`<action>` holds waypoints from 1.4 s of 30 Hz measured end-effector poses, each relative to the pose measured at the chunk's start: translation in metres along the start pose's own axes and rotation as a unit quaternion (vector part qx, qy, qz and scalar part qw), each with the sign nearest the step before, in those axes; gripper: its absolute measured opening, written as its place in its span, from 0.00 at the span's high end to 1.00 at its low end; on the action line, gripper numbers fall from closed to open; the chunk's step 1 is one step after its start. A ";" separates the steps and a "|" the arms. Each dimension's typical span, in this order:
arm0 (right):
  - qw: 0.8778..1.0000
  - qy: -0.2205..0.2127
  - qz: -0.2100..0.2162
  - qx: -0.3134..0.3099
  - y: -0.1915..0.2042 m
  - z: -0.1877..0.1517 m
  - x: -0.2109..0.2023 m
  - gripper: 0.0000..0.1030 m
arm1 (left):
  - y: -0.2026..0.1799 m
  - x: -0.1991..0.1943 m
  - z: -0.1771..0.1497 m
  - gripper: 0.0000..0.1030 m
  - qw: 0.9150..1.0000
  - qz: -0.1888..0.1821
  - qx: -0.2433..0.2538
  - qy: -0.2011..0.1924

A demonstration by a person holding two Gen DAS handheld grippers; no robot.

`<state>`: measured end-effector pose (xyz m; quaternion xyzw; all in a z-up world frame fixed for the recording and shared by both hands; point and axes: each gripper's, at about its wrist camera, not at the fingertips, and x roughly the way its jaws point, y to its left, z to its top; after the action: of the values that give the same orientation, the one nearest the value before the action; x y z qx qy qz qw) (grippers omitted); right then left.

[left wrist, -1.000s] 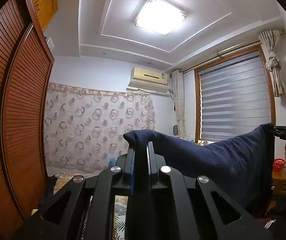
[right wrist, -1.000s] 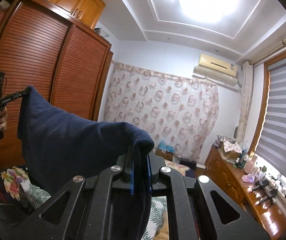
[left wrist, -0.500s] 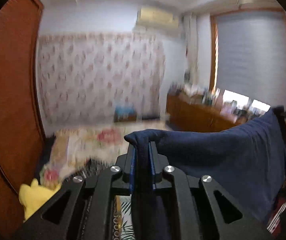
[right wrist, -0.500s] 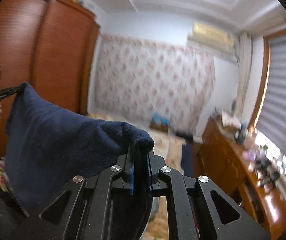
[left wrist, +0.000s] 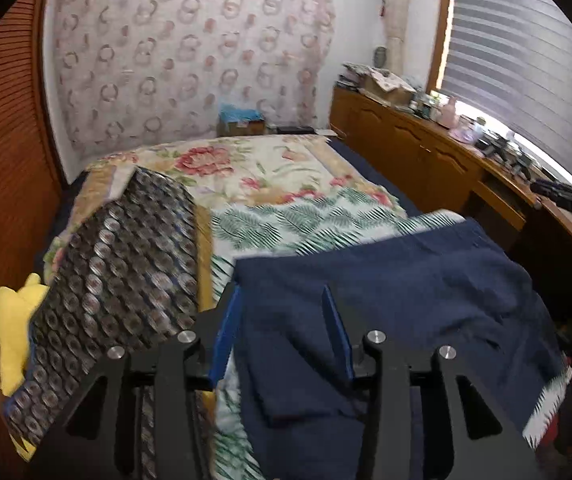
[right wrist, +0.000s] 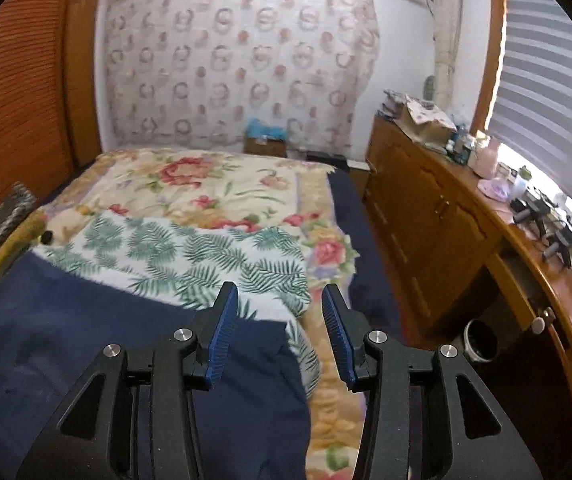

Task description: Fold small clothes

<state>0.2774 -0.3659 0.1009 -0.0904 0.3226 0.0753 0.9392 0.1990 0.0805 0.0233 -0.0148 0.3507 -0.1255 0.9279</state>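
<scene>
One navy garment [left wrist: 405,280] lies rumpled on near end of bed, over fern-print sheet [right wrist: 190,252]; floral quilt [right wrist: 190,184] beyond. Dark patterned cloth [left wrist: 126,264] just left of garment, yellow item [left wrist: 10,320] past it at bed edge. Wooden cabinets [right wrist: 425,216] along right, cluttered top. Left gripper [left wrist: 282,332] angled down, jaws just opened, garment corner loose between, pads not pressing. Right gripper [right wrist: 282,332] likewise: jaws just opened, cloth edge below, unclamped.

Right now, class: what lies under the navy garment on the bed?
Under the navy garment lies a palm-leaf sheet, over a floral blanket. How far either runs beneath it is covered.
</scene>
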 end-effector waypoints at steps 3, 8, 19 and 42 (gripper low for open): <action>1.000 -0.011 0.015 -0.004 0.004 -0.013 -0.025 0.49 | -0.013 0.003 -0.018 0.60 1.000 -0.013 0.010 0.013; 0.999 0.009 0.045 -0.003 0.013 -0.052 -0.038 0.48 | -0.025 0.012 -0.047 0.59 0.999 -0.031 -0.006 0.032; 0.991 0.099 0.085 0.042 0.018 -0.149 -0.002 0.48 | -0.026 0.038 -0.092 0.58 0.996 0.002 -0.034 0.083; 0.990 0.100 0.064 0.072 0.013 -0.170 0.012 0.48 | -0.022 0.057 -0.081 0.99 0.996 0.017 -0.067 0.050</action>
<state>0.1834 -0.3893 -0.0393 -0.0091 0.4245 0.1021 0.8996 0.1825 0.0502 -0.0721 -0.0647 0.4043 -0.0868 0.9082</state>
